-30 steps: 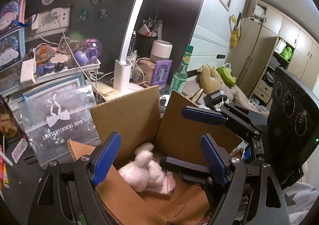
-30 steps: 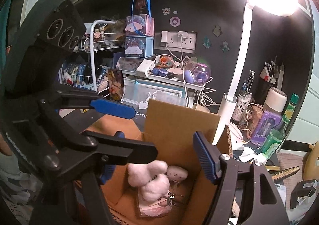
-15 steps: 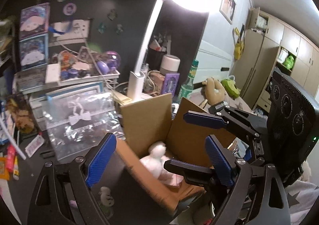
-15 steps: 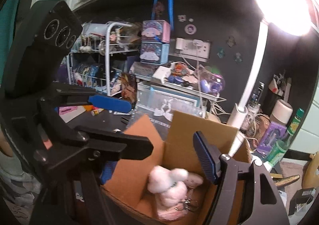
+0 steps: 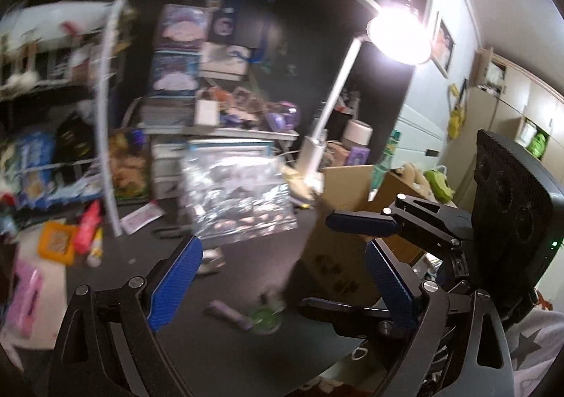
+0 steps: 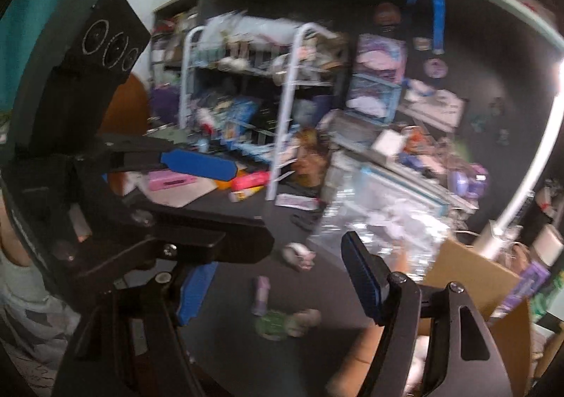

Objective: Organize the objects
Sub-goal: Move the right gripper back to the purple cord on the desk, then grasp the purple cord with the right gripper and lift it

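Both views are motion-blurred. My left gripper [image 5: 282,284] is open and empty above the dark desk [image 5: 211,354]. Below it lie a small green round trinket [image 5: 262,317] with a purple piece [image 5: 225,312], and a small white-pink toy [image 5: 209,258]. The open cardboard box [image 5: 338,221] stands to the right. My right gripper [image 6: 278,279] is open and empty; its fingers also show in the left wrist view [image 5: 359,219]. In the right wrist view the green trinket [image 6: 273,326], a purple stick [image 6: 261,295], the white-pink toy [image 6: 299,254] and the box [image 6: 469,277] appear.
A clear plastic bag [image 5: 236,199] leans against stacked drawers. A white desk lamp [image 5: 331,115] stands behind the box beside a green bottle [image 5: 384,164]. A white wire rack [image 6: 239,101] full of items is at the left. Pink and orange packets [image 5: 70,235] lie on the desk's left.
Both grippers have swung left and pulled away from the box; the pink plush inside it is out of sight, and the desk with small trinkets has come into view.
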A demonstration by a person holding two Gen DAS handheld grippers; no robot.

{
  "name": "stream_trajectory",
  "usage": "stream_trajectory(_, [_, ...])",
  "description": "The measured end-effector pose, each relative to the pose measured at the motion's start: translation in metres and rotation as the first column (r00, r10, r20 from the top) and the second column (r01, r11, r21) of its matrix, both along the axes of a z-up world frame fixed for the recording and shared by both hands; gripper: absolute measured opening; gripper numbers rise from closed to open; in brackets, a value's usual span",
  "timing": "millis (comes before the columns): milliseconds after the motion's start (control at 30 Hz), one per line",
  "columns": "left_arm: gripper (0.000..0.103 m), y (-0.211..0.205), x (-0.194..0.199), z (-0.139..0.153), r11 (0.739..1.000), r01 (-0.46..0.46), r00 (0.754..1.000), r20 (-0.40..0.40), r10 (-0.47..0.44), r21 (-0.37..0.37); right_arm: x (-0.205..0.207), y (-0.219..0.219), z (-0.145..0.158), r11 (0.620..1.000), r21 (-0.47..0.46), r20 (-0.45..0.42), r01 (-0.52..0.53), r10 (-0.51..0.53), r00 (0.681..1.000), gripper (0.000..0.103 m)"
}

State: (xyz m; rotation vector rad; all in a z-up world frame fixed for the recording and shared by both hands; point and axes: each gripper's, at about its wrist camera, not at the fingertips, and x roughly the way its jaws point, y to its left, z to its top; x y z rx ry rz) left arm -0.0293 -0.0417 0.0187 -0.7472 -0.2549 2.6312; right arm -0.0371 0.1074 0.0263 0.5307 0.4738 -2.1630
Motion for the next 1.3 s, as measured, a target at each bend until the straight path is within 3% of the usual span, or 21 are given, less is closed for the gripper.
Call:
stream_trajectory(233, [0.094, -0.052, 0.016, -0.029, 0.996, -0.081, 0.996, 0.034, 0.080, 0.034, 0.002, -0.054, -0.035, 0.995, 0.070, 0.106, -0.067, 0.059, 0.993, 0.068])
stream_trajectory(500, [0.094, -0.074, 0.009, -0.075, 0.991, -0.113, 0.987, 0.122, 0.104, 0.069, -0.022, -0.076, -0.091, 0.987, 0.152, 0.274, -0.052, 0.008, 0.962, 0.067])
stream_trajectory(733, [0.094, -0.080, -0.007, -0.105, 0.990, -0.107, 0.978, 0.189, 0.088, 0.090, -0.048, -0.079, -0.124, 0.974, 0.224, 0.350, -0.022, -0.060, 0.935, 0.050])
stream_trajectory(1167, [0.094, -0.081, -0.022, -0.124, 0.988, -0.089, 0.969, 0.239, 0.058, 0.122, -0.071, -0.072, -0.149, 0.957, 0.290, 0.394, -0.006, -0.113, 0.912, 0.033])
stream_trajectory(1300, [0.094, -0.079, -0.022, -0.125, 0.990, -0.079, 0.969, 0.244, 0.048, 0.119, -0.074, -0.073, -0.153, 0.954, 0.301, 0.406, -0.011, -0.118, 0.906, 0.019])
